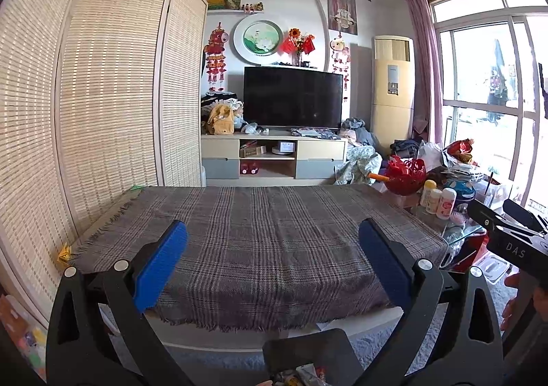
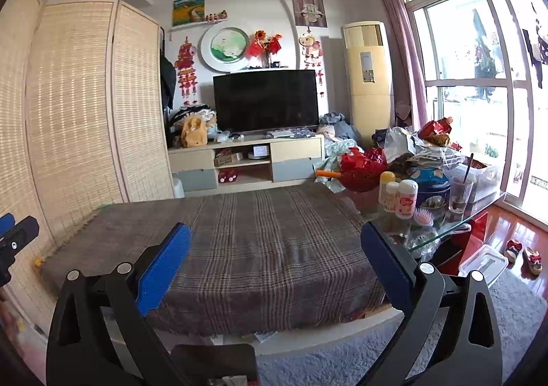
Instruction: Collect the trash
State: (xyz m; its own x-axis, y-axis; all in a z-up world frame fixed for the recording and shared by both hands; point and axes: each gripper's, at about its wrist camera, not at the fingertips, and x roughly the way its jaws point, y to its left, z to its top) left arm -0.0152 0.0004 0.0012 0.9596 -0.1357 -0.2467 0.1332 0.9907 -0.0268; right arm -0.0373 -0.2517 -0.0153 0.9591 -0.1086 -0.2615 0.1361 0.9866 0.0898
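Two sets of tongs hung before a cloth-covered counter, and neither held anything.

From the left wrist view, the left tongs point(image 1: 273, 259) stood spread wide, blue pads well apart, with nothing between them. The plaid cloth point(image 1: 260, 235) on the counter lay bare. The only likely trash was small: a crumpled yellow scrap point(image 1: 64, 253) just beside the cloth's near-left corner, against the bamboo screen point(image 1: 102, 95), and a green scrap point(image 1: 138, 187) at the far-left corner. Both were too small for me to tell a long axis or which way they pointed; the yellow one looked bunched rather than elongated. The body of the right tongs point(image 1: 507, 232) showed at the right edge, its tips out of frame.

From the right wrist view, the right tongs point(image 2: 275, 261) were likewise spread and empty, aimed over the cloth's middle. The yellow scrap showed only as a faint speck at the left, near the screen. Cluttered bottles point(image 2: 399, 196) and a red basket point(image 2: 363, 168) crowded the glass table point(image 2: 445, 232) to the right; whether any of that counted as trash I could not tell.

In my judgement the step in hand was locating and approaching a piece. Done well, the left tongs would swing toward the yellow scrap, descend with pads straddling it, and avoid snagging the cloth's fringe.
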